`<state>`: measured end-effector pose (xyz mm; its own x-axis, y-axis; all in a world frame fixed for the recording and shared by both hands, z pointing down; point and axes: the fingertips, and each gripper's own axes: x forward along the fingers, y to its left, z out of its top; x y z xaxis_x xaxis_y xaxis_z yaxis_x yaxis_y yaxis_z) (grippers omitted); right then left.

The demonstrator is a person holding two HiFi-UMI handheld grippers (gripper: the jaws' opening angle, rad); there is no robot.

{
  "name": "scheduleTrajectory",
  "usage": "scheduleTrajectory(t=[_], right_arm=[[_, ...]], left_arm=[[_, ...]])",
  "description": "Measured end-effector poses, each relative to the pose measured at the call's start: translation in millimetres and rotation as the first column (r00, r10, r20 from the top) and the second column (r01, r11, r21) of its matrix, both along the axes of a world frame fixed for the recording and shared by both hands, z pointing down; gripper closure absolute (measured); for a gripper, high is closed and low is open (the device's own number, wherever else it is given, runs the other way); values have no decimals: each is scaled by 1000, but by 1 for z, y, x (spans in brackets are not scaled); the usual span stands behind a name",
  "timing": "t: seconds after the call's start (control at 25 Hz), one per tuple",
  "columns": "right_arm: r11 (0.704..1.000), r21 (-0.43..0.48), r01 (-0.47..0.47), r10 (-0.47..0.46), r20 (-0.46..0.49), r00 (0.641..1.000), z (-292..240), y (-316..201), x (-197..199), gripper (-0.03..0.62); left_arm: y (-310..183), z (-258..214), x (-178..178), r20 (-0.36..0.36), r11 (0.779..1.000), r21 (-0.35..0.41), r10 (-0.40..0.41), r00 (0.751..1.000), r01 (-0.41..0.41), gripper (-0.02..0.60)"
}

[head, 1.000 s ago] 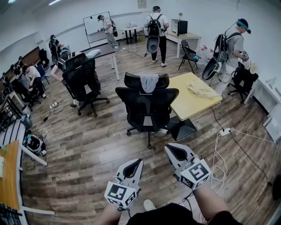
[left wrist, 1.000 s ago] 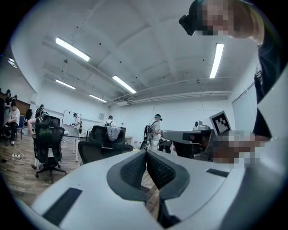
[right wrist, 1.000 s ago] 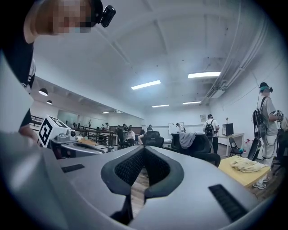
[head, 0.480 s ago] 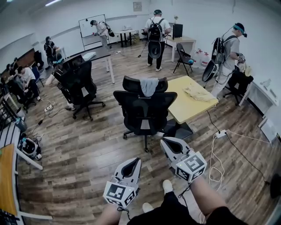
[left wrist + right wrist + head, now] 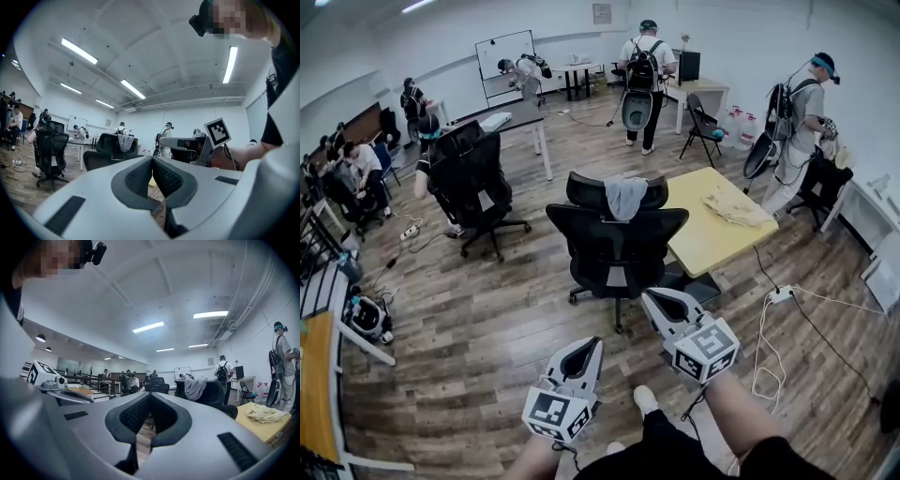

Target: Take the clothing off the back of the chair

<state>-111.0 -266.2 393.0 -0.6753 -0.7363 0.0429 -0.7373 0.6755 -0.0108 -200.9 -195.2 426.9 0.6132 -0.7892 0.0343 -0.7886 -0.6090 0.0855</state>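
Observation:
A black office chair [image 5: 617,239] stands mid-room with its back towards me. A grey garment [image 5: 625,195] hangs over its headrest. The garment also shows far off in the left gripper view [image 5: 125,142] and in the right gripper view [image 5: 194,387]. My left gripper [image 5: 586,349] and right gripper [image 5: 657,299] are held level low in the head view, well short of the chair. The left gripper [image 5: 151,159] and the right gripper [image 5: 150,397] are both shut, with nothing between the pads.
A yellow table [image 5: 703,239] with a cream cloth [image 5: 736,208] stands right of the chair. Another black chair [image 5: 473,178] is at the left. A power strip [image 5: 781,295] with white cables lies on the floor at the right. Several people stand or sit around the room.
Both grippers have come forward a little towards the chair, the right one more. A shoe now shows on the floor between them. People at the back have shifted.

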Motion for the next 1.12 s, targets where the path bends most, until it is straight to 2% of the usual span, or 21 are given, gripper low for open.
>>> scheduleTrajectory(t=[0.32,0.56,0.76,1.12], right_arm=[[1000,-15,11,-11,5,1000,9,-89,28,575],[999,-35,14,-14,7,1000,13,-159,42,551],[998,-60,11,-10,15,1000,21,-208,46,512],[991,-137,8,1,69,998,46,-286,40,385]], left_arm=[[-93,0,30,5,1000,-4,-2,1000,2,565],[-159,-1,50,10,1000,-13,-5,1000,5,564],[-196,4,57,10,1000,-20,-19,1000,19,563],[-243,20,51,12,996,-46,-76,997,76,564]])
